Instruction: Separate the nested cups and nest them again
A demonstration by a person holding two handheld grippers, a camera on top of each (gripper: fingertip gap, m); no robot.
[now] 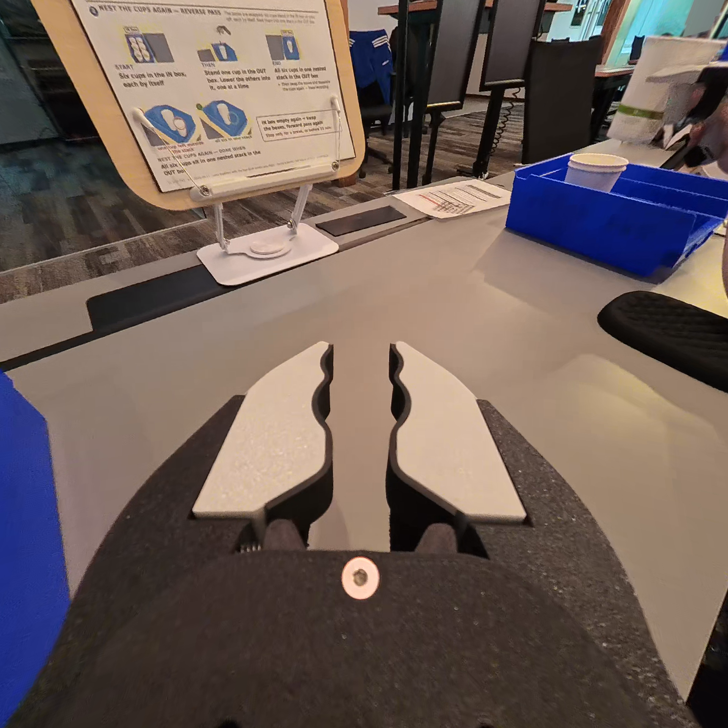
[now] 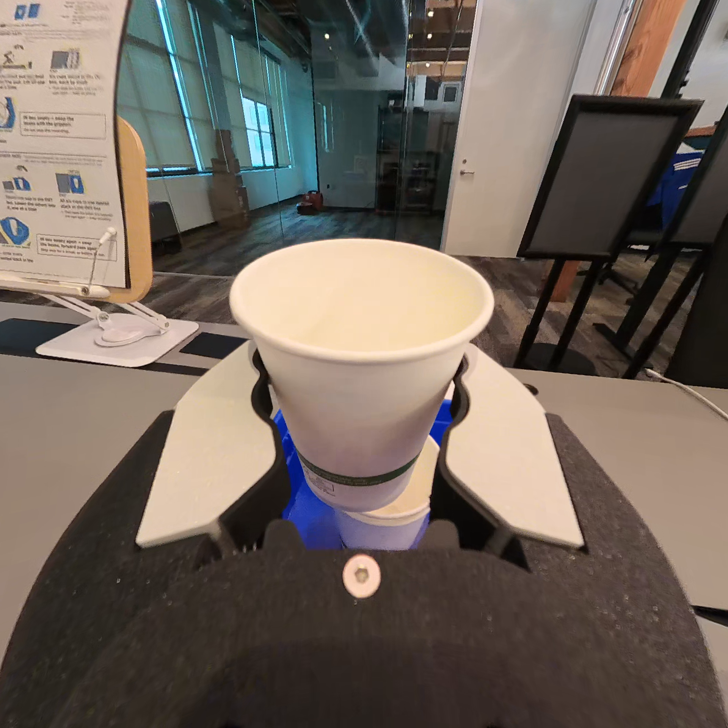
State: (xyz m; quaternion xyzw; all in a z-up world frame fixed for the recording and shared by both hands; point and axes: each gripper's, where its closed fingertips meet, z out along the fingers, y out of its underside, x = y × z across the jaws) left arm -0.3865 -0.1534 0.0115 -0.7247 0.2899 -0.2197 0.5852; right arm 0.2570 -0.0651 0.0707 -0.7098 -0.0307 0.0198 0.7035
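My right gripper (image 2: pixel 360 356) is shut on a white paper cup (image 2: pixel 360 405) with a green band near its base and holds it upright. Below it, another white cup (image 2: pixel 398 516) stands in a blue bin (image 2: pixel 303 512), and the held cup's base is just above or at that cup's rim. My left gripper (image 1: pixel 360 350) is empty, its jaws a little apart, low over the grey table (image 1: pixel 394 283). In the left wrist view a blue bin (image 1: pixel 598 224) at the far right holds nested white cups (image 1: pixel 597 171).
An instruction sheet on a wooden stand (image 1: pixel 220 98) sits at the table's far edge, and it also shows in the right wrist view (image 2: pixel 59 157). A printed paper (image 1: pixel 453 197) lies beside the bin. A black mesh pad (image 1: pixel 669 335) is at right. A blue object (image 1: pixel 23 512) is at the left edge.
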